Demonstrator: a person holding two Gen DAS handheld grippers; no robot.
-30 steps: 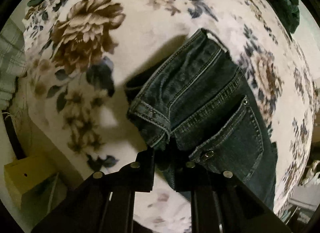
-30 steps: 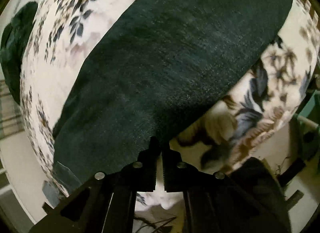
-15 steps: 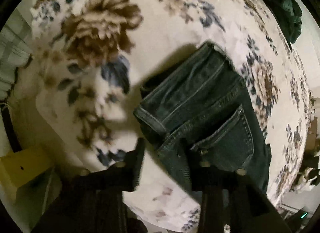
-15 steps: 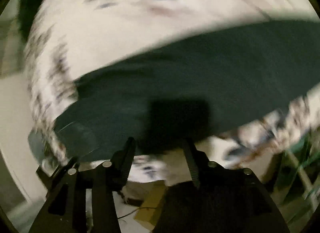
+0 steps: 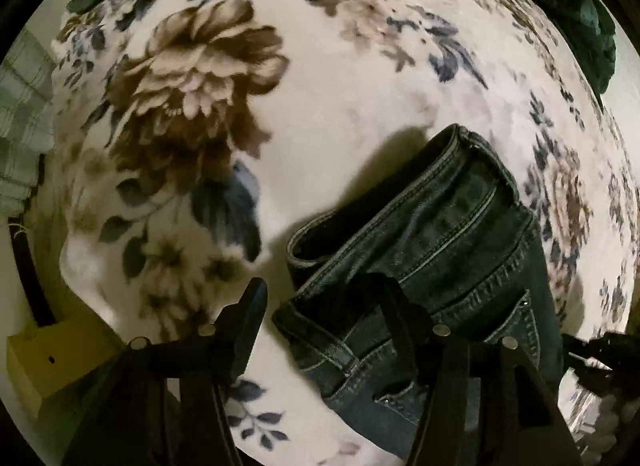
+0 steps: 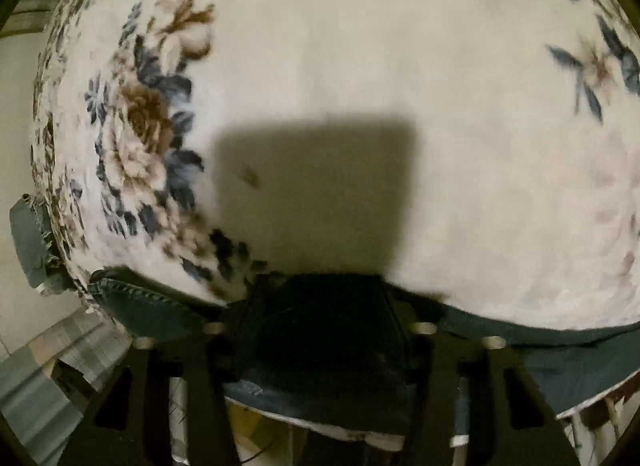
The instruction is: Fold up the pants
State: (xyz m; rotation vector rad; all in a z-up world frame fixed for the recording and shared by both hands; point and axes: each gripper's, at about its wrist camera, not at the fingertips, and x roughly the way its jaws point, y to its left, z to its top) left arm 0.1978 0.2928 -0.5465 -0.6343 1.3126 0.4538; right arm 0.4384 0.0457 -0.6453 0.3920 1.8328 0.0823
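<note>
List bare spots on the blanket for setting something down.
Free: the floral blanket ahead of the jeans, toward the green garment; also the pale stretch beyond the trouser leg. Crowded: the near edge, around both open grippers.

Pants [image 5: 448, 250] on blanket [image 5: 340, 97]

Dark denim jeans [image 5: 440, 250] lie bunched on a cream blanket with brown and blue flowers [image 5: 320, 105]. The waistband end faces the camera, and a back pocket shows at lower right. The left gripper [image 5: 320, 306] stands wide apart, one finger over bare blanket, the other over the waistband. A yellow box [image 5: 52, 354] sits at lower left, and dark green cloth [image 5: 576, 13] at upper right.
</note>
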